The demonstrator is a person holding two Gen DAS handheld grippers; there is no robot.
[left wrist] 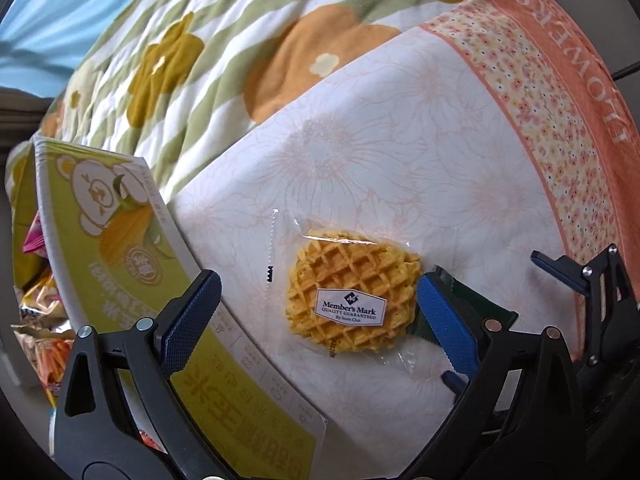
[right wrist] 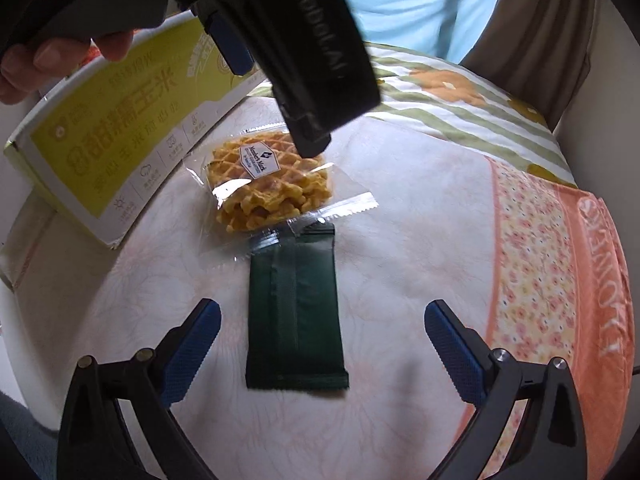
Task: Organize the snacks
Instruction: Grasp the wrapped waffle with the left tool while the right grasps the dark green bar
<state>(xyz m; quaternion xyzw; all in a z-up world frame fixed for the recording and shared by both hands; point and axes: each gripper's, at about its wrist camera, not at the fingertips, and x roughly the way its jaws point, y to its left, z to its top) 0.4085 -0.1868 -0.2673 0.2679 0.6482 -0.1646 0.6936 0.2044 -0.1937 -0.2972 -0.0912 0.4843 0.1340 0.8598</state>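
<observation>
Waffle packet (left wrist: 352, 304), clear wrap with a Member's Mark label, lies on our white floral cloth (left wrist: 400, 160), right between the spread fingers of the left gripper (left wrist: 318, 322); jaws wide apart, gripping nothing. Yellow-green corn box (left wrist: 132, 264) sits just left of the waffle. Left view alone shows loose snack bags (left wrist: 36, 312) piled inside or behind that box, and only a corner of the dark green packet (left wrist: 464, 300) poking out behind the blue pad. Right view gives us the full dark green packet (right wrist: 296, 312), flat, its far end tucked under the waffle wrap's edge (right wrist: 268, 184). Right gripper (right wrist: 322, 344) hangs over it, fingers released and well apart, touching nothing. Right view also shows the left gripper's body (right wrist: 304, 52) from above, over the waffle, with a hand (right wrist: 52, 52) on it.
</observation>
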